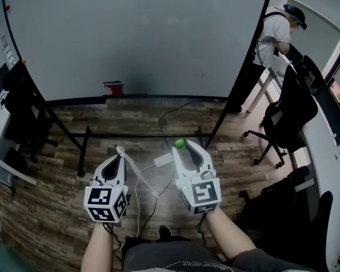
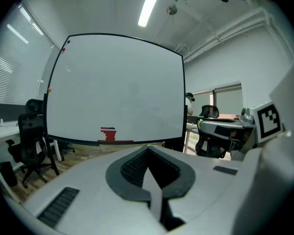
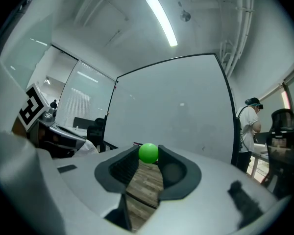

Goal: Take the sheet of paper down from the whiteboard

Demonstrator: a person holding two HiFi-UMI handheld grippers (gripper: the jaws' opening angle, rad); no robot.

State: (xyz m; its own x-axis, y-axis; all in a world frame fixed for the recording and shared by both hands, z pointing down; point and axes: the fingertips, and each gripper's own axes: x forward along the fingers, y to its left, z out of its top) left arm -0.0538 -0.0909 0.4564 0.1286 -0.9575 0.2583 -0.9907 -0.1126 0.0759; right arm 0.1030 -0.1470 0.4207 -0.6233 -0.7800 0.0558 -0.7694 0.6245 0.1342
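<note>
The whiteboard point(image 1: 147, 38) stands ahead with a bare face; it also fills the left gripper view point(image 2: 117, 92) and the right gripper view point(image 3: 176, 111). My left gripper point(image 1: 120, 152) is held low in front of me, shut on a thin white sheet of paper point(image 1: 130, 164) that trails back from its tips. Seen edge-on, the paper point(image 2: 156, 199) lies between the closed pads of the left gripper point(image 2: 148, 149). My right gripper point(image 1: 180, 147) is beside it, shut on a small green ball point(image 1: 179, 144). That ball point(image 3: 148, 152) sits pinched at the tips of the right gripper point(image 3: 148, 156).
A red eraser point(image 1: 113, 88) lies on the board's tray. A person point(image 1: 272, 38) stands at the back right by a desk. Black office chairs point(image 1: 289, 112) stand at the right, another chair point(image 1: 20, 112) at the left. A white power strip point(image 1: 162, 160) and cables lie on the wood floor.
</note>
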